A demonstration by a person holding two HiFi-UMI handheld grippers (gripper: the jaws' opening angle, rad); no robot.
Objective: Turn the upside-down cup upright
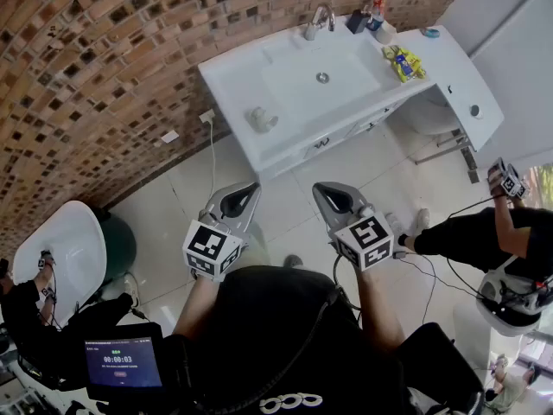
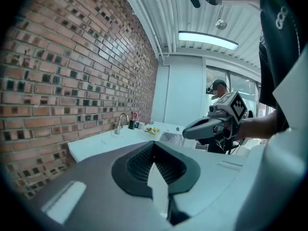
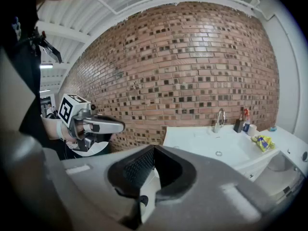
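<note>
A small pale cup (image 1: 259, 119) rests on the left part of the white sink counter (image 1: 242, 85), far ahead of both grippers; how it stands is too small to tell. My left gripper (image 1: 252, 187) and right gripper (image 1: 318, 188) hang side by side over the tiled floor, short of the counter, both shut and empty. In the left gripper view my own jaws (image 2: 154, 143) meet at the tip, and the right gripper (image 2: 190, 129) shows beside them. The right gripper view shows its jaws (image 3: 154, 148) closed, with the left gripper (image 3: 120, 125) off to the left.
A faucet (image 1: 318, 20), bottles (image 1: 367, 15) and a yellow packet (image 1: 403, 61) sit on the counter round the basin. A brick wall (image 1: 104, 76) runs behind it. Another person (image 1: 484, 232) with grippers stands at the right. A white basin (image 1: 60, 249) is at the left.
</note>
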